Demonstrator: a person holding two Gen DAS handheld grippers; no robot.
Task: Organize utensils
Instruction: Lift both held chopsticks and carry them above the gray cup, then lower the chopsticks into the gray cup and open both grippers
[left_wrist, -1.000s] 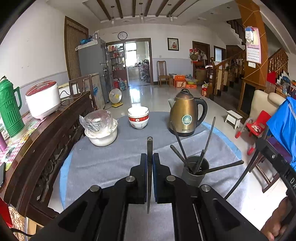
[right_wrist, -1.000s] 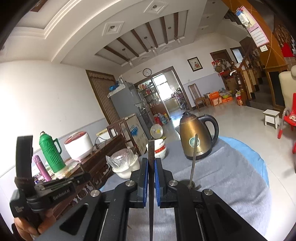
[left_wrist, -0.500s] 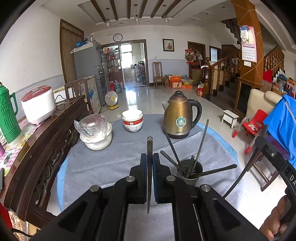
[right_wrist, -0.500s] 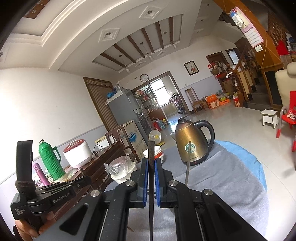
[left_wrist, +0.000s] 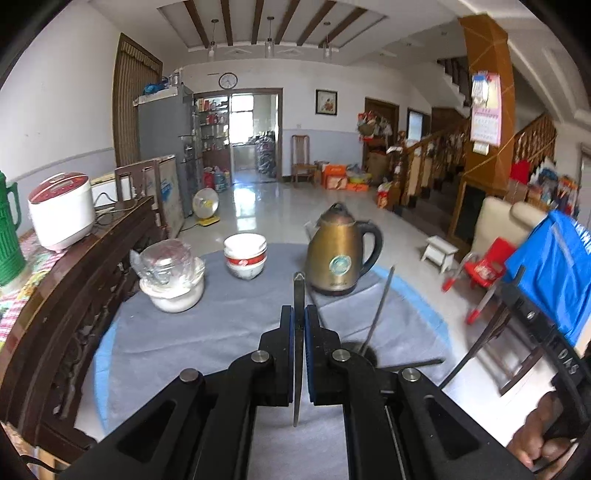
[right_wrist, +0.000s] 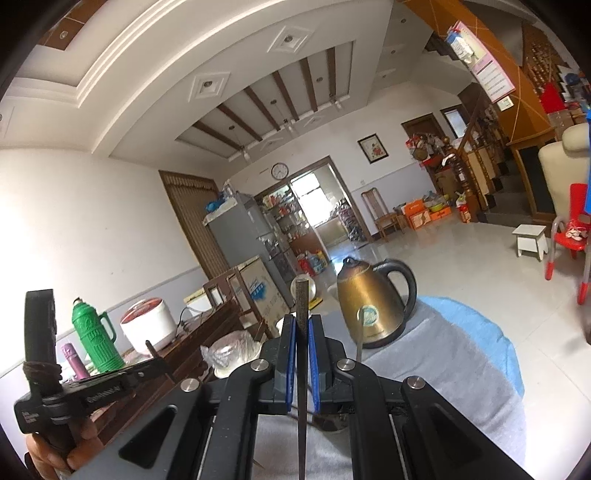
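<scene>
**Dark chopsticks pinched in both sets of fingers above a grey tabletop**

Grey cloth over a round tabletop (left_wrist: 229, 325), blue rim showing at the edges. Far left: a green plastic thermos flask (left_wrist: 9, 236) and a white rice cooker with a red lid (left_wrist: 61, 210) on a dark carved wooden sideboard (left_wrist: 85, 280) just beside the tabletop. On the cloth, left to right: a white bowl holding a crumpled clear plastic bag (left_wrist: 171, 273), a stack of white bowls with a red band (left_wrist: 245, 254), then a bronze-coloured electric kettle with a black handle (left_wrist: 338, 258).

Left gripper (left_wrist: 299, 332) at the centre of its own view, fingers pressed together on a thin dark flat chopstick (left_wrist: 298, 295) standing upright, its end poking above the pads and its lower end hanging below them. Just right of it, a dark round utensil holder (left_wrist: 364, 350) on the cloth, mostly hidden behind the gripper body, with a long dark chopstick (left_wrist: 380, 299) leaning up out of it and another lying nearly level toward the right. Far right: a hand (left_wrist: 535, 439) gripping the other tool's handle.

From the right wrist: right gripper (right_wrist: 303, 343), blue-padded fingers closed on a second thin dark chopstick (right_wrist: 300, 299), upright, raised above the tabletop, kettle to its right. Holder hidden under this gripper; only one stick (right_wrist: 359, 332) visible rising in front of the kettle.
</scene>
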